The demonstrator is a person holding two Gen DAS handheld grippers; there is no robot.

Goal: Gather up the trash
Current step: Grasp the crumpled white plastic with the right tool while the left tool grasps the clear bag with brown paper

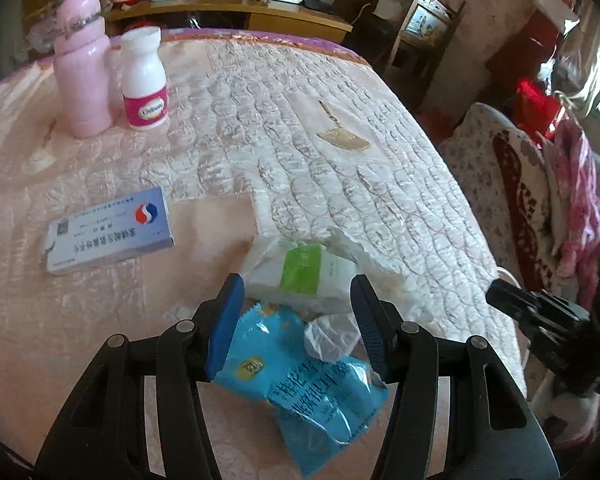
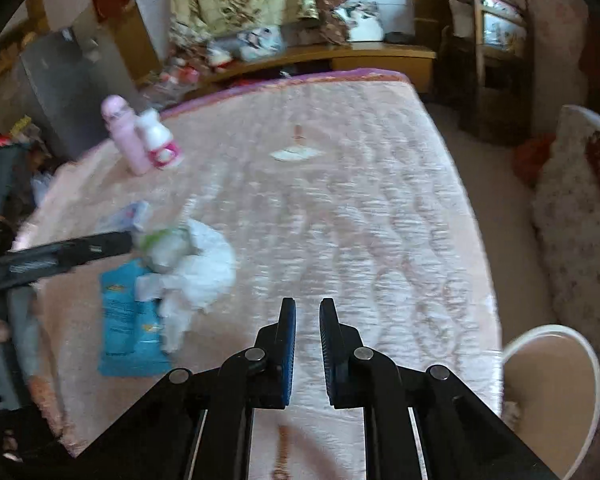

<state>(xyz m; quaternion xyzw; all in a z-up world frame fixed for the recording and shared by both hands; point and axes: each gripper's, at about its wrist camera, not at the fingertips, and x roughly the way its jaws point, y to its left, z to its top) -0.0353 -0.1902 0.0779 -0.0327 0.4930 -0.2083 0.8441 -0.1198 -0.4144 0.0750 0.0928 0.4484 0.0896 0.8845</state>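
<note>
Blue plastic, a crinkled snack wrapper, lies on the pink quilted bed directly under the left gripper, whose jaws stand about half open and hold nothing; the wrapper and a crumpled white plastic scrap show between the blue pads, but the pads press on neither. Just beyond the tips sits a tissue pack with a green label, resting against a white plastic bag. To the left of it lies a flat blue-and-white medicine box. Far back on the bed stand a pink bottle and a white pill bottle, just beside each other.

The right gripper hangs over bare bedding near the bed's front edge, well apart from the trash pile, its jaws drawn in to a narrow gap with nothing between them. Its view is blurred. A white rim of a bin shows at the bed's right corner.
</note>
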